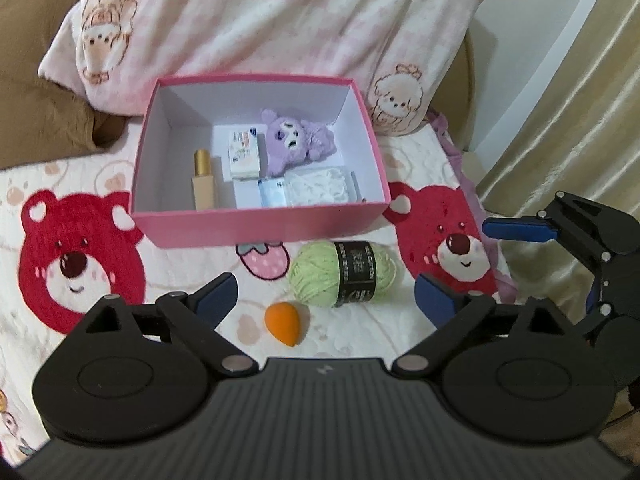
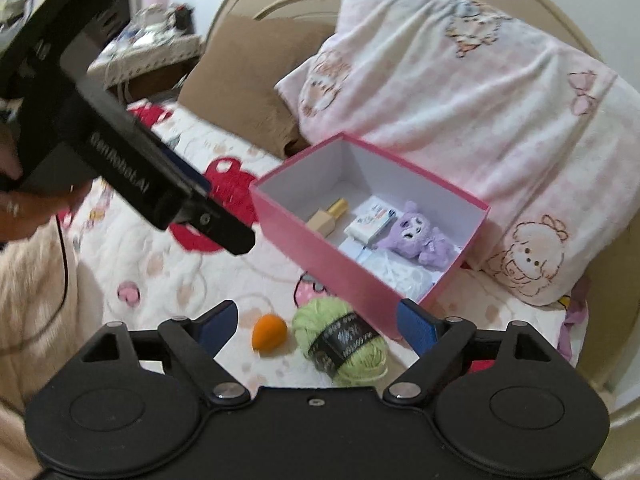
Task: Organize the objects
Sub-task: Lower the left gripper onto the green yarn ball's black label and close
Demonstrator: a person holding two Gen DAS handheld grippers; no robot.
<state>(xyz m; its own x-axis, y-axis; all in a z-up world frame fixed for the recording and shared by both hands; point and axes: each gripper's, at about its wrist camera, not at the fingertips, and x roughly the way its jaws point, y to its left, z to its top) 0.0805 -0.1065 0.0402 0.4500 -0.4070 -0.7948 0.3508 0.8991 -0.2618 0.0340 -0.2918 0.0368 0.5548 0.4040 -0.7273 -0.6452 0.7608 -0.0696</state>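
Left gripper (image 1: 326, 300) spread wide, nothing between the blue pads, hanging above the bedspread (image 1: 168, 264). Just ahead of it, an orange sponge (image 1: 283, 322) lying on the cover, and beside that, to the right, a ball of green yarn (image 1: 344, 278) with a black paper band. Right gripper (image 2: 316, 324) likewise released and empty, seen from its own camera over the same sponge (image 2: 269, 330) and yarn (image 2: 340, 340); also visible at the right edge of the left view (image 1: 520, 230), pads apart.

Beyond the yarn, touching nothing of it, an open pink box (image 1: 260, 228) with a white inside, standing on the bedspread. Inside the box: a tan bottle with a gold cap (image 1: 203, 184) lying at the left, a small white carton (image 1: 244, 154) in the middle, a purple plush toy (image 1: 294, 140) toward the back right, a clear packet of white pieces (image 1: 316, 188) at the front right with a blue-and-white sachet (image 1: 272, 192) next to it.

Behind the box, a pink-and-white pillow (image 1: 280, 16) printed with cartoon figures, and a brown cushion (image 1: 36, 108) to its left. In the right view, a hand (image 2: 24, 200) gripping the black body of the left gripper at upper left, cream sleeve below
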